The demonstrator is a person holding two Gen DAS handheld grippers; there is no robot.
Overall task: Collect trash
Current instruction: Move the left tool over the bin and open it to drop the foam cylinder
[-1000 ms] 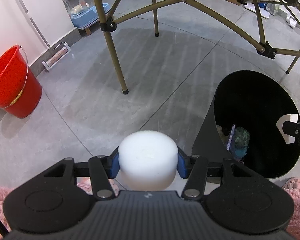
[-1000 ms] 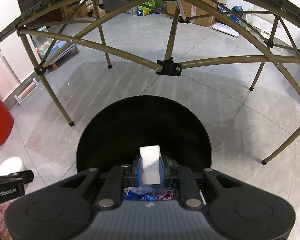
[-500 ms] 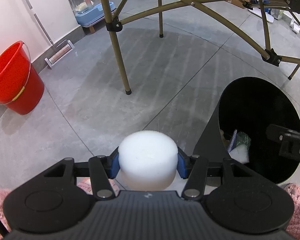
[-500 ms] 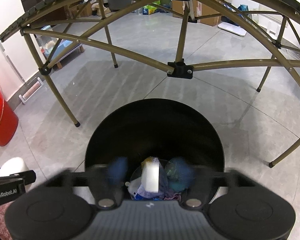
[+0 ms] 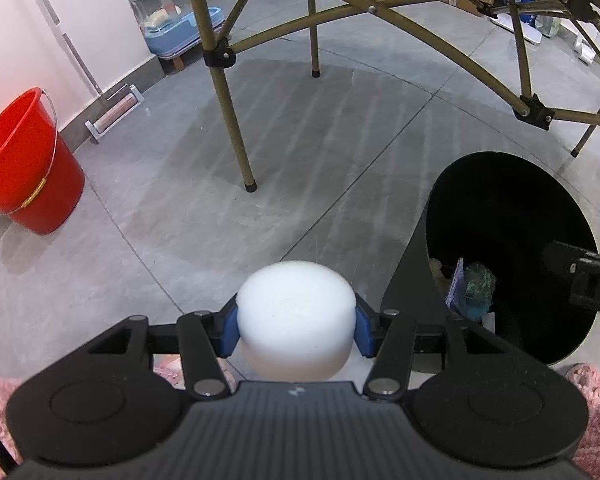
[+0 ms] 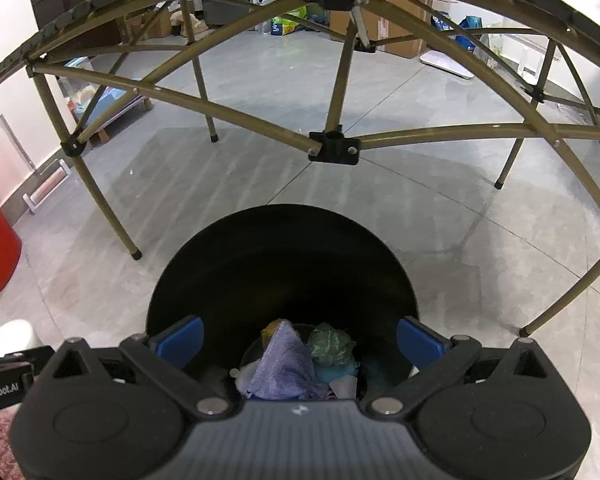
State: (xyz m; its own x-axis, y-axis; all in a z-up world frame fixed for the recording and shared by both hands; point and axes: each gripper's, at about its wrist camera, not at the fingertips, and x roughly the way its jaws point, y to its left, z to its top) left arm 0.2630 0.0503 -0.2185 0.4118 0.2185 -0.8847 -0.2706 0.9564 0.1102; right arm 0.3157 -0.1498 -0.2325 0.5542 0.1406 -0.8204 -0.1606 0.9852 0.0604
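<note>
The jaws of the right gripper (image 6: 299,340) are seen opening wide above the black bin (image 6: 282,240), nothing between them; the small white foam block pinched a second ago is gone, judged dropped among the rubbish inside. The white foam puck (image 5: 296,316) is kept pinched by the left gripper (image 5: 296,326), unmoved beside the bin.

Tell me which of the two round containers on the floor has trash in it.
The black bin under the right gripper, with cloth and wrappers at its bottom. The red bucket by the wall shows nothing inside.
</note>
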